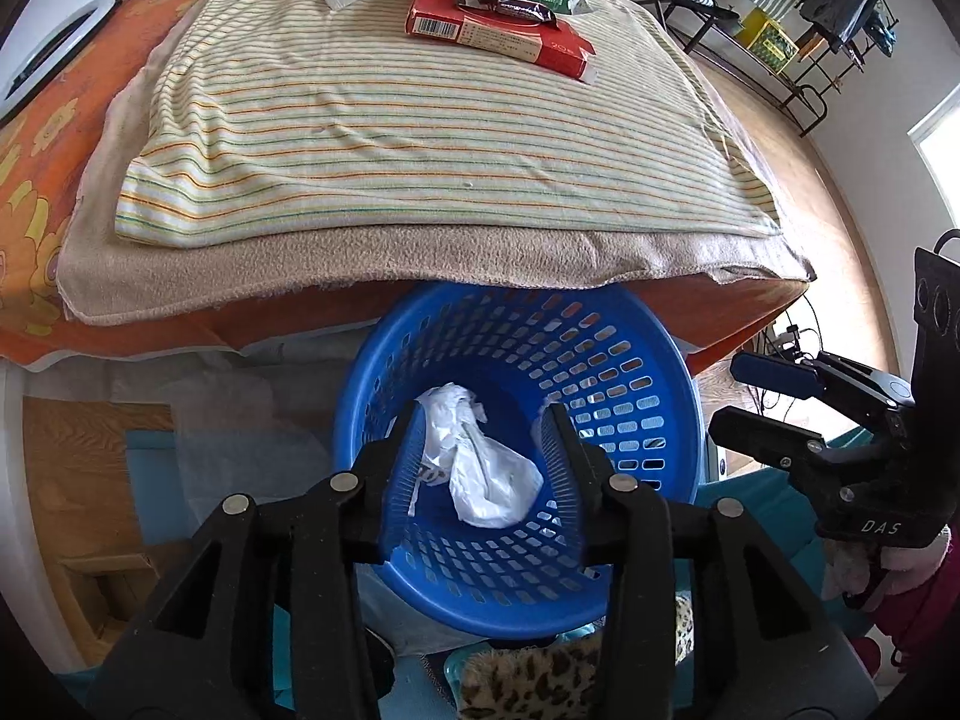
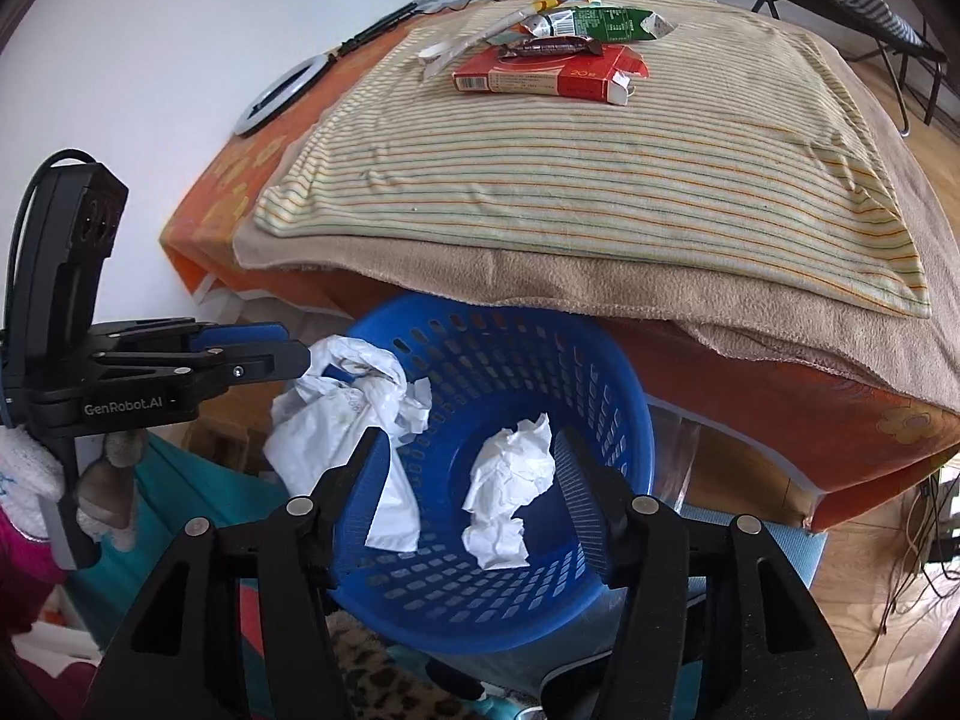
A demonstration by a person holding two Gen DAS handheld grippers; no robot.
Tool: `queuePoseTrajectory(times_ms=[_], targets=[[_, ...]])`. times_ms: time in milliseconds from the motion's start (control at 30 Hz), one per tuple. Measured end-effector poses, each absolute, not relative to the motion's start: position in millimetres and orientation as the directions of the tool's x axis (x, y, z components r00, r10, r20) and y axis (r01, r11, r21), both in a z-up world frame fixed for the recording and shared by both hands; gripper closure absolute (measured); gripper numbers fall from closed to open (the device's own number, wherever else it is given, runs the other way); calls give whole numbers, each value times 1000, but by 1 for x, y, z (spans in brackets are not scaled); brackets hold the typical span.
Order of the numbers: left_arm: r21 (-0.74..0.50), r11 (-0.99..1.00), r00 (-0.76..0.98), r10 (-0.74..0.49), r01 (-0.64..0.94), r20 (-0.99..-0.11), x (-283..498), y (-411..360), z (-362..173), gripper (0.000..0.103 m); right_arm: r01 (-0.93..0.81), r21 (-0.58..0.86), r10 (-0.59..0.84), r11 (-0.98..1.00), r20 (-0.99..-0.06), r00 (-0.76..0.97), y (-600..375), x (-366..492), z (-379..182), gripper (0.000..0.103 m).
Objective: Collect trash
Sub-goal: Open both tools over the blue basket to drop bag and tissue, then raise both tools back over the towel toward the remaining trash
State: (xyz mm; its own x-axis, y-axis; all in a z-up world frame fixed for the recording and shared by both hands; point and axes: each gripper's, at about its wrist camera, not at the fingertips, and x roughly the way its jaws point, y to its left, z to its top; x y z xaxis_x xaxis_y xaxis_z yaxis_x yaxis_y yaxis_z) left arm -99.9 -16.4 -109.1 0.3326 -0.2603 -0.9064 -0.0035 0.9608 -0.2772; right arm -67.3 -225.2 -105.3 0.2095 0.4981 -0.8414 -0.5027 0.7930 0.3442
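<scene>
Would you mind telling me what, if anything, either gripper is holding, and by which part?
The left gripper pinches a crumpled white plastic bag by its top edge over the blue basket. The right gripper holds nothing.

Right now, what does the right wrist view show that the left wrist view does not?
Only the right wrist view: the left gripper seen from the side, with a white bag at its tips by the basket rim, and a separate crumpled paper inside the basket.
Only the left wrist view: the right gripper, open and empty, and a clothes rack.
Both: the blue basket, the red box and wrappers on the striped cloth.
</scene>
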Motion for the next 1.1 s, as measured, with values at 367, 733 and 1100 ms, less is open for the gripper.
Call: queuePoseTrajectory(times_ms=[367, 733, 1100], targets=[[-273, 962, 338, -251, -20, -907, -96, -13, -109, 60, -468, 325, 466, 822, -856, 224, -232, -62, -106, 39], [-259, 966, 387, -238, -2, -891, -82, -10, -91, 48, -451, 254, 397, 855, -881, 256, -230, -54, -103, 33], [-204, 979, 464, -183, 5, -867, -41, 8, -60, 48, -484, 208, 388, 850, -868, 309, -224, -28, -78, 33]])
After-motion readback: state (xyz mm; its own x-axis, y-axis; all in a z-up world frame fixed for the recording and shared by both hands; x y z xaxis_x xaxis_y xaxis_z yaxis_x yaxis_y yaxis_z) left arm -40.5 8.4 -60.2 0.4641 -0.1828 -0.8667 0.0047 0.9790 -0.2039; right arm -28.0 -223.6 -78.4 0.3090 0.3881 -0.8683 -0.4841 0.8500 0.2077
